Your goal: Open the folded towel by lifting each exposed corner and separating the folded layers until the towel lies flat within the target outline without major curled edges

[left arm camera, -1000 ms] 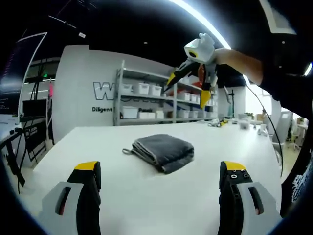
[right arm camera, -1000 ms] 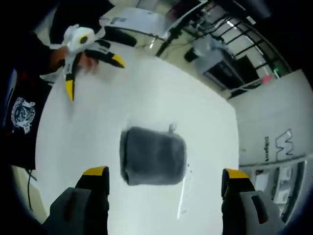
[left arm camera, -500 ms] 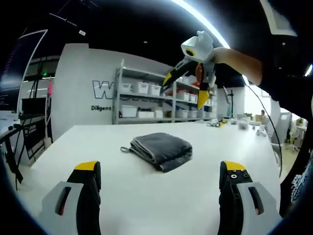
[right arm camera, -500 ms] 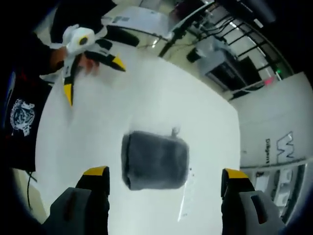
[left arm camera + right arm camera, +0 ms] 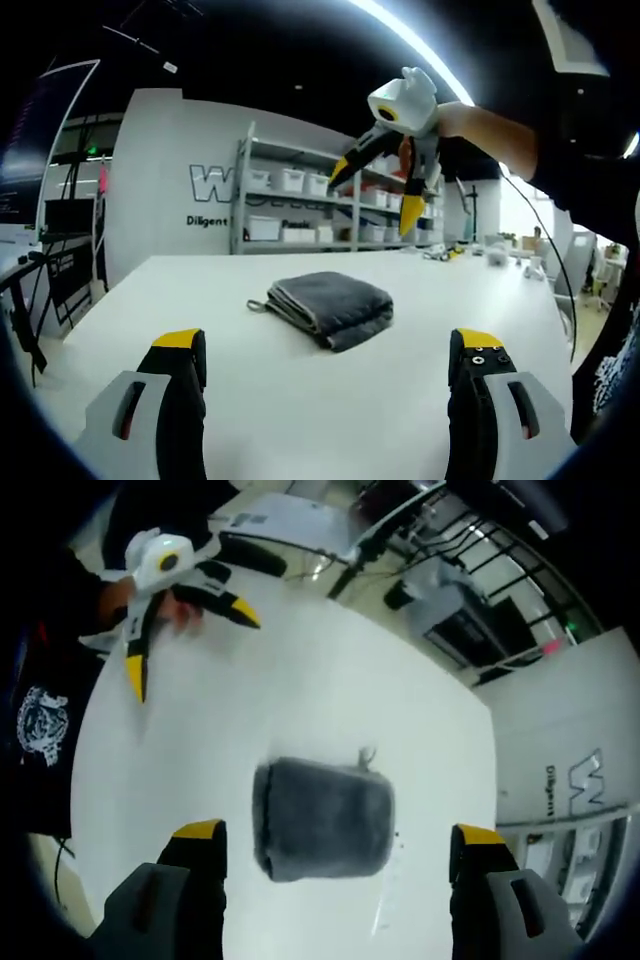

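A dark grey folded towel lies on the white table, with a small loop tag at its left corner. My left gripper stands open low over the table, well short of the towel, nothing between its jaws. The right gripper hangs open in the air above and behind the towel, held by a hand. In the right gripper view the towel lies straight below, between the open jaws of my right gripper, and the left gripper is seen open at the upper left.
Shelving with white bins stands against the far wall beyond the table. Small items sit at the table's far right end. A person's dark sleeve reaches in from the right. Desks and equipment surround the table.
The right gripper has drifted slightly, so the towel sits a little lower in its view. The left gripper has barely moved. The towel lies as before.
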### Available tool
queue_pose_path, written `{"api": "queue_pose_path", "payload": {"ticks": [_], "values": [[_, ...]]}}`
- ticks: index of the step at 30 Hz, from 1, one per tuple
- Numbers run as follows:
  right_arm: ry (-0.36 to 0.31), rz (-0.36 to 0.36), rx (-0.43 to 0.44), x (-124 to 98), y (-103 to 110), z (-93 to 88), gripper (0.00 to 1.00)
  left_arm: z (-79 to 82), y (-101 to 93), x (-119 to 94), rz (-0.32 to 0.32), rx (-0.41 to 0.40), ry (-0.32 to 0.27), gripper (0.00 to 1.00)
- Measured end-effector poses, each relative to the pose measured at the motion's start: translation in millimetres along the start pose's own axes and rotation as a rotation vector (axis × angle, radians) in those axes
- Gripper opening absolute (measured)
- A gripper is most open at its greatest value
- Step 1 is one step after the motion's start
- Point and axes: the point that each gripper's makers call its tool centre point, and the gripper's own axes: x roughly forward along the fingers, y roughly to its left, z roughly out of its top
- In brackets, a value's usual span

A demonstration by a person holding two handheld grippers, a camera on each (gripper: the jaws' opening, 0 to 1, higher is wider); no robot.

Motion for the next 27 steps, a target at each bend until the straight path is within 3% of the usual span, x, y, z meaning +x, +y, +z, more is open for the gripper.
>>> {"api": "queue_pose_path", "payload": {"ticks": [15,22,27], "values": [[0.038,0.009,-0.004,20.2,2.8,-17.9,0.89,-8.1,1.9,1.5,0.002,-0.012,0.015,1.0],[0.004,0.036,-0.02,35.1,16.4,1.5,0.88,-10.0,0.5,2.6,0.002,-0.018,0.017,1.0],[0.003,0.051,-0.027,44.6,21.1,4.3,0.87,-8.9,0.4,2.0,0.002,-0.021,0.012,1.0]]}}
